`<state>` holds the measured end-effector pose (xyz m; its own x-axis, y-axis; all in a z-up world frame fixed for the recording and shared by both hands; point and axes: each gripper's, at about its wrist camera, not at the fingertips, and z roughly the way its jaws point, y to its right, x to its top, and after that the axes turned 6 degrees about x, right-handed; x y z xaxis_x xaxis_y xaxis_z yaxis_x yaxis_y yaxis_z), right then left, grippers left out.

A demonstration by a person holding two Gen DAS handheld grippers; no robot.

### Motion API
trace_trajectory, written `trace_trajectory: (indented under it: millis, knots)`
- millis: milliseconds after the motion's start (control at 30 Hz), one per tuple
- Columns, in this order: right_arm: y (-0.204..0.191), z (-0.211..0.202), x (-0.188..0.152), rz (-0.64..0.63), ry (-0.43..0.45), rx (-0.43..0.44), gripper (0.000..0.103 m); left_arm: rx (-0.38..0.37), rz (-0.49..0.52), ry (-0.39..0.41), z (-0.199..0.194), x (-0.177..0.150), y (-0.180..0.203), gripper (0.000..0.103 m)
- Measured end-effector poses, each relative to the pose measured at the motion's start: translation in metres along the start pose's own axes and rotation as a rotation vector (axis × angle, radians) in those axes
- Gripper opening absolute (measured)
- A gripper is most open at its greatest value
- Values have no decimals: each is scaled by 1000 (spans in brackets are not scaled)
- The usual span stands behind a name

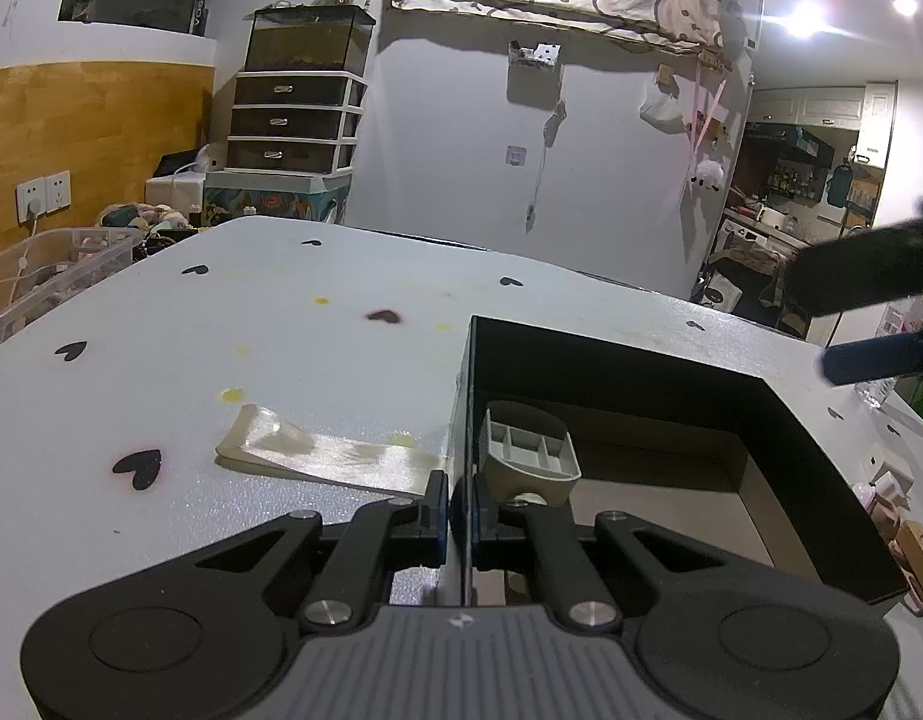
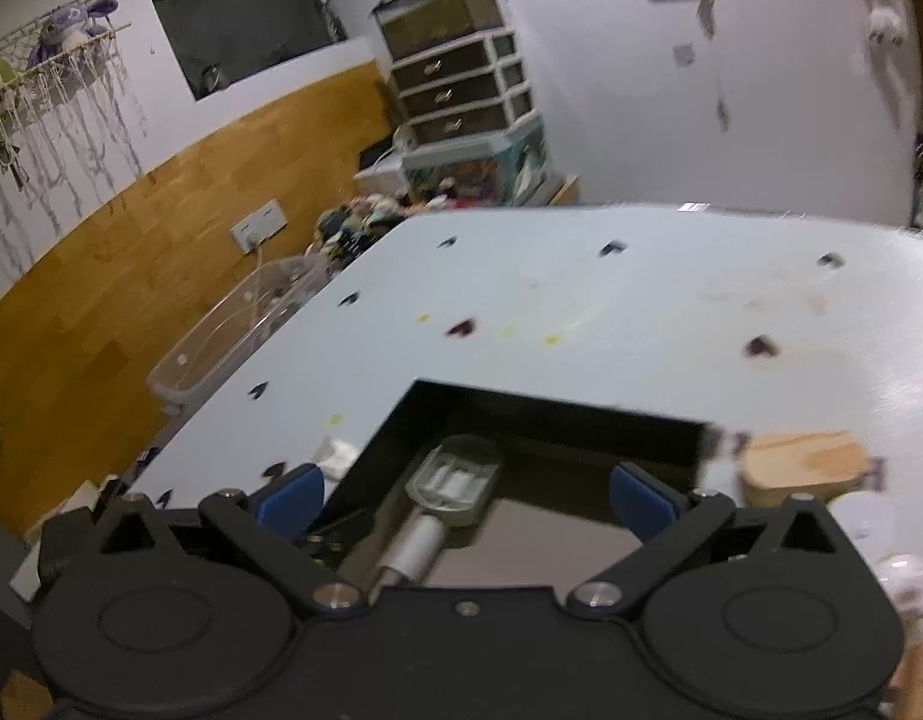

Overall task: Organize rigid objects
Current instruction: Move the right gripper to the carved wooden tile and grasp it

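A black open box [image 1: 821,468] sits on the white table [image 1: 221,312]. My left gripper [image 1: 459,516] is shut on the box's left wall [image 1: 467,396]. A grey scoop [image 1: 530,450] lies inside the box by that wall. In the right wrist view the box [image 2: 557,414] lies just ahead, with the scoop [image 2: 455,480] and its silver handle inside. My right gripper [image 2: 467,495] is open and empty above the box; its blue finger also shows at the right edge of the left wrist view [image 1: 875,357].
A clear plastic piece [image 1: 317,450] lies on the table left of the box. A wooden block [image 2: 803,468] and small white items [image 2: 905,582] sit right of the box. A clear bin [image 1: 47,276] stands beyond the left table edge.
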<state>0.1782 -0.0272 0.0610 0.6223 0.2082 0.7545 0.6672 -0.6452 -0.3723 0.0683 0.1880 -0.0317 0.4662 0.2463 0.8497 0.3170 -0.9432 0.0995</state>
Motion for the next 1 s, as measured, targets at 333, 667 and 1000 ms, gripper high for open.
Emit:
trace_trajectory:
  millis: [333,667,1000]
  knots:
    - [36,-58,-26,-36,107,-186,103,1,0,-1,0,0,0,6]
    - [75,-94,-71,-11,185,-402,103,4,0,1,0,-1,0,6]
    - [112,-112,-112,67,225,-500,103,2,6,6,-1,-2,1,6]
